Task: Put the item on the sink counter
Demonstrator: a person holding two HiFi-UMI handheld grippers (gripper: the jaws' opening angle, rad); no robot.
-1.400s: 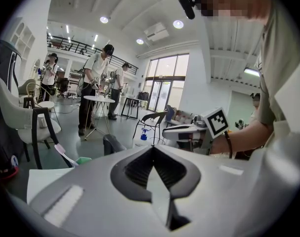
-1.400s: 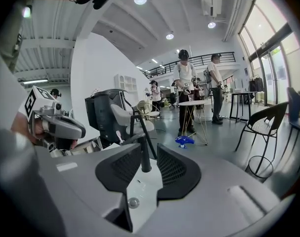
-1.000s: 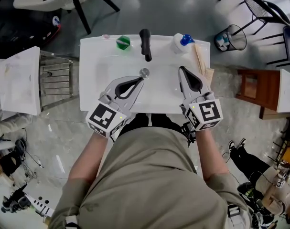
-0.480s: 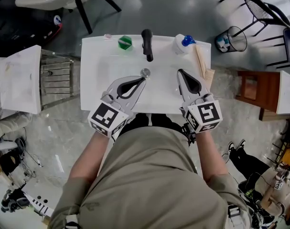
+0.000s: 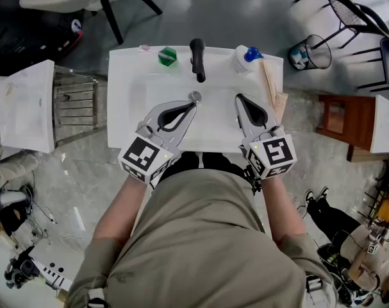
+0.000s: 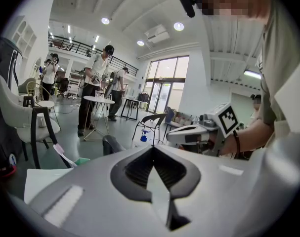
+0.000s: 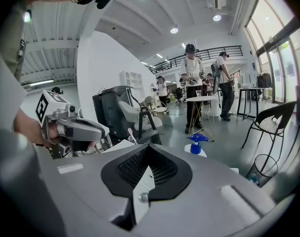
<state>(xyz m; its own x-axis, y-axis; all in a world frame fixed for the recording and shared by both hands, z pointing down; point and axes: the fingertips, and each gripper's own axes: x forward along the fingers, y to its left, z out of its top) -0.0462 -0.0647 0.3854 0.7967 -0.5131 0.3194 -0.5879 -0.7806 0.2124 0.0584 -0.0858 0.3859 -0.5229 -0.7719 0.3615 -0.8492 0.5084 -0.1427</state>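
The white sink counter (image 5: pixel 133 117) holds a black faucet (image 5: pixel 197 59), a green item (image 5: pixel 168 56) left of it and a white bottle with a blue cap (image 5: pixel 245 56) to its right. Pale wooden sticks (image 5: pixel 271 85) lie along the right rim. My left gripper (image 5: pixel 193 106) hovers over the basin beside the drain (image 5: pixel 195 97), jaws together and empty. My right gripper (image 5: pixel 238 97) is level with it to the right, also shut with nothing in it. The left gripper view shows its closed tips (image 6: pixel 153 147), the faucet (image 6: pixel 110 144) and the green item (image 6: pixel 80 160). The bottle (image 7: pixel 195 147) shows beyond the right gripper (image 7: pixel 149 146).
A metal rack (image 5: pixel 75 108) and a white table (image 5: pixel 24 108) stand left of the sink. A wooden stool (image 5: pixel 341 117), a wire bin (image 5: pixel 309 50) and a black chair (image 5: pixel 354 11) are to the right. People stand far off in the hall (image 7: pixel 192 78).
My right gripper has edged slightly left over the basin. The left gripper and the items on the counter have stayed put.
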